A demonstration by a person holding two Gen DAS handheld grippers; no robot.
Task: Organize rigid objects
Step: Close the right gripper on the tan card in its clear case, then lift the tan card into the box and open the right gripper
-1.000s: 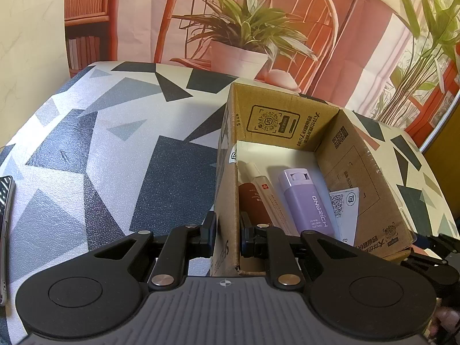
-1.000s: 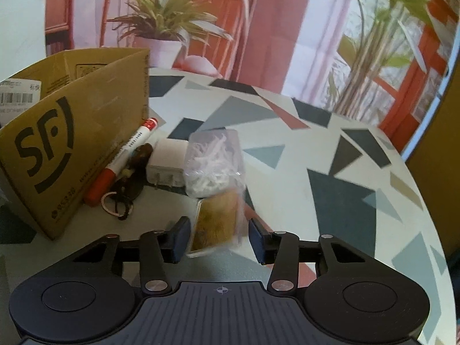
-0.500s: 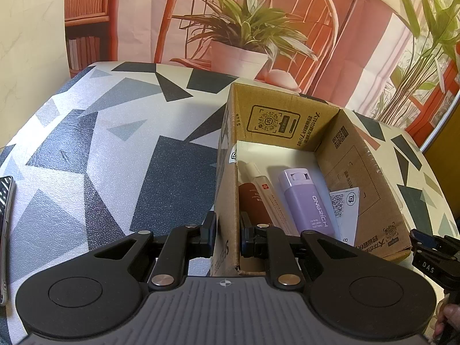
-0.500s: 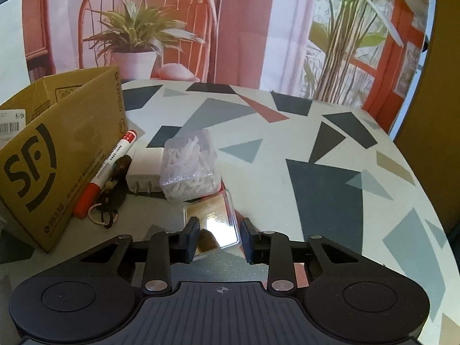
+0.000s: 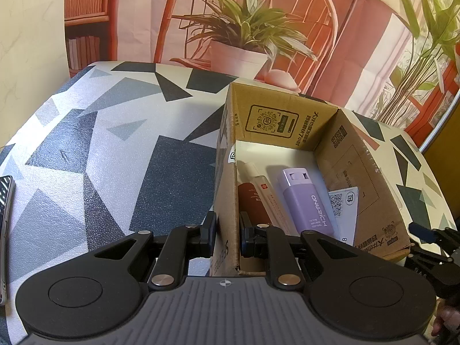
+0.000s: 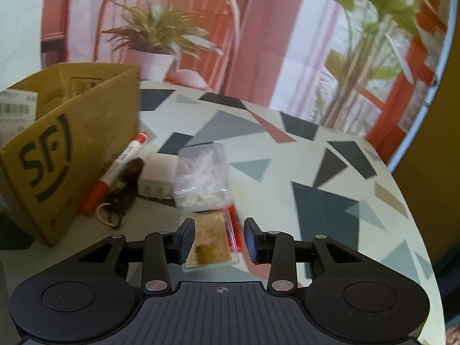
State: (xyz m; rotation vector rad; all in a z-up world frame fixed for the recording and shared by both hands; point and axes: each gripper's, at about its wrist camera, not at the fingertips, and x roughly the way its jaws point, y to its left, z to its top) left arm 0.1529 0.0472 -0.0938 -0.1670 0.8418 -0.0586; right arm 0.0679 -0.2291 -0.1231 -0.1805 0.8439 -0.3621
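- Left wrist view: left gripper (image 5: 227, 237) has its jaws clamped on the near left wall of the box (image 5: 371, 178), one pad outside, one inside.
- Box stands open on the patterned tabletop (image 5: 100, 149), right of centre.
- Inside the box: a lilac case (image 5: 307, 201) lying flat mid-floor, a white tube (image 5: 266, 192) beside it on the left, a dark red item (image 5: 253, 204) against the left wall, a white card (image 5: 346, 207) on the right.
- A phone (image 5: 4, 230) shows at the far left edge, partly cut off.
- Part of the right gripper shows at the lower right edge, just past the box's near right corner.
- Right wrist view, somewhat blurred: right gripper (image 6: 218, 241) has its jaws opening, straddling a clear case (image 6: 211, 241) with brownish contents lying on the tabletop; right pad stands clear of it, left pad very close, contact uncertain.
- Just beyond the case: a clear bag (image 6: 202, 178) of white bits, a white block (image 6: 156, 179) to its left.
- Further left, a red marker (image 6: 115, 171) and a dark keyring (image 6: 123, 192) lie beside the box's outer wall.
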